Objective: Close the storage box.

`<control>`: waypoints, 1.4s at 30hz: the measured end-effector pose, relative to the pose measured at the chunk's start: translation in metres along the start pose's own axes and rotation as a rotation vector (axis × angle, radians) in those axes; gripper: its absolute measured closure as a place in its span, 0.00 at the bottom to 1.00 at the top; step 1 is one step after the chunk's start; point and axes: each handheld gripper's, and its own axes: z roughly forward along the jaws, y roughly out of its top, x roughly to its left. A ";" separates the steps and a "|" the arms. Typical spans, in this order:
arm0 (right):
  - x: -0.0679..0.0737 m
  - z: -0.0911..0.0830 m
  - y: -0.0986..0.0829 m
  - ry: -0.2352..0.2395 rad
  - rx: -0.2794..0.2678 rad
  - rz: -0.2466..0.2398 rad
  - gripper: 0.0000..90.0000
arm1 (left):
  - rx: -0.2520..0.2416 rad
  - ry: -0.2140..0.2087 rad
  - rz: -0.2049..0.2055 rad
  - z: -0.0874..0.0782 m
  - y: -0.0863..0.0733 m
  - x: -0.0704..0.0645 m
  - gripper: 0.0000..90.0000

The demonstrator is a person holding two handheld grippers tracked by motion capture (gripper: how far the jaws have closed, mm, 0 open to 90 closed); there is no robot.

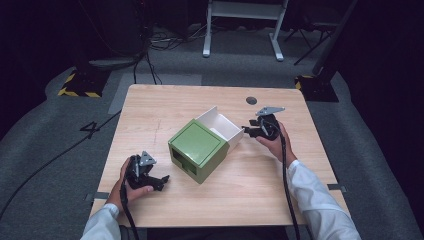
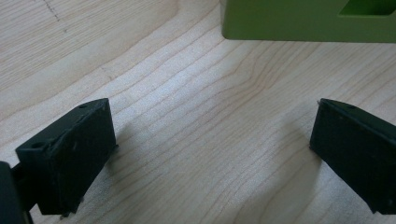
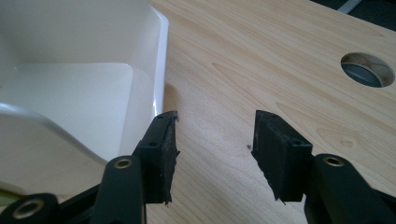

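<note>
Green and boxy, the plastic drawer housing [image 1: 196, 150] is sitting mid-surface on the pale wooden surface [image 1: 250, 190], its white plastic drawer [image 1: 222, 125] sticking out toward two o'clock. The right claw [image 1: 248, 131] is resting just beside the drawer's outer end, jaws parted and gripping nothing. The left claw [image 1: 162, 181] is lying at eight o'clock from the housing, jaws gaping wide over bare wood.
</note>
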 end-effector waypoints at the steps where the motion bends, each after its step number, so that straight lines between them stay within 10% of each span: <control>1: 0.000 0.000 0.000 -0.001 -0.001 0.000 0.56 | 0.000 0.000 0.000 0.000 0.000 0.000 0.01; 42: 0.069 0.013 0.009 0.230 0.030 -0.112 0.54 | 0.000 0.004 -0.007 0.005 0.006 -0.008 0.01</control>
